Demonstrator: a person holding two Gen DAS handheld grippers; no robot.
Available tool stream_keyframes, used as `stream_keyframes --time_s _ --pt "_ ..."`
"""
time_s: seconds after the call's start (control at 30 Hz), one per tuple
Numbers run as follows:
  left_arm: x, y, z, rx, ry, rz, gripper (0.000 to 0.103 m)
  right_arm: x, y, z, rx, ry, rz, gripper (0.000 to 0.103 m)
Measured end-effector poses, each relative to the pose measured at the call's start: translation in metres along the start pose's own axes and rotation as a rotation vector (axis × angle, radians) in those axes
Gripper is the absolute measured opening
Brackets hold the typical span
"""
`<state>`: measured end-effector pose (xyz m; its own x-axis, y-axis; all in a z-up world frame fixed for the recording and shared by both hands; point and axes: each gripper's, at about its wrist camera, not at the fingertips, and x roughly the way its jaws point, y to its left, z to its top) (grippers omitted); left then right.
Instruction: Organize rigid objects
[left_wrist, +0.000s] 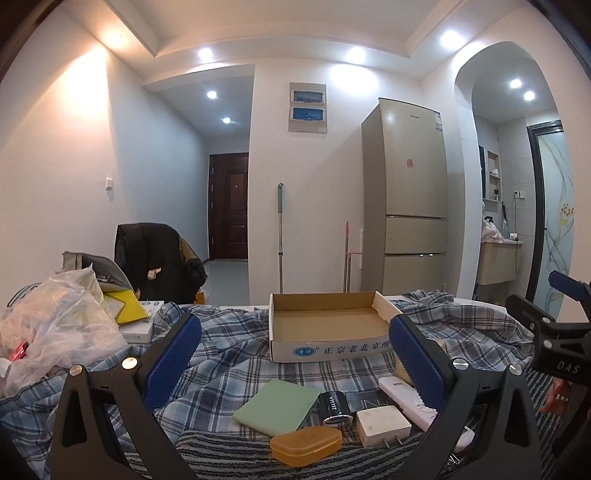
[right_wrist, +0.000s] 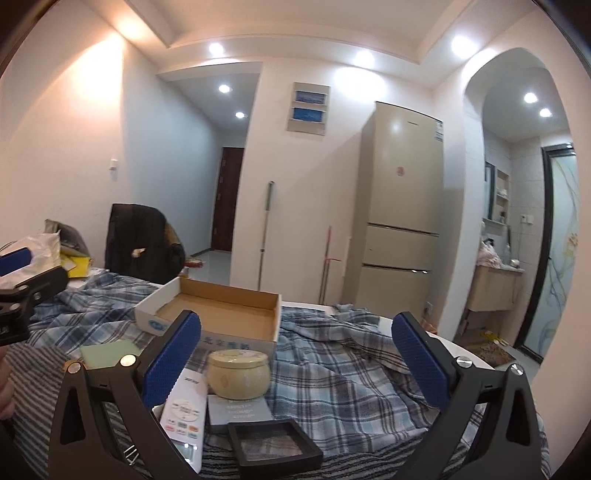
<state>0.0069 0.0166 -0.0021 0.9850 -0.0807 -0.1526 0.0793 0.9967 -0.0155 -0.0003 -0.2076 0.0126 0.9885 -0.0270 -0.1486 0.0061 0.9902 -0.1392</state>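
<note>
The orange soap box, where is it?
In the left wrist view, the orange soap box lies near the bottom middle on the striped cloth, just in front of the green card and beside the white charger.

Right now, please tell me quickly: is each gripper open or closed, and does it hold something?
Left gripper: open, holding nothing.
Right gripper: open, holding nothing.
</note>
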Motion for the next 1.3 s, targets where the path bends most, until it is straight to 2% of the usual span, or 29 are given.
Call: stream_keyframes --time_s 1.1,1.3 --pt "-0.006 -0.004 0.000 0.007 -0.020 0.004 0.103 0.002 0.007 -0.001 -0.020 0.014 0.010 0.103" --pt "-0.006 -0.006 0.001 0.022 -0.014 0.029 0.103 0.001 0.002 -0.001 0.006 0.006 0.005 0.103"
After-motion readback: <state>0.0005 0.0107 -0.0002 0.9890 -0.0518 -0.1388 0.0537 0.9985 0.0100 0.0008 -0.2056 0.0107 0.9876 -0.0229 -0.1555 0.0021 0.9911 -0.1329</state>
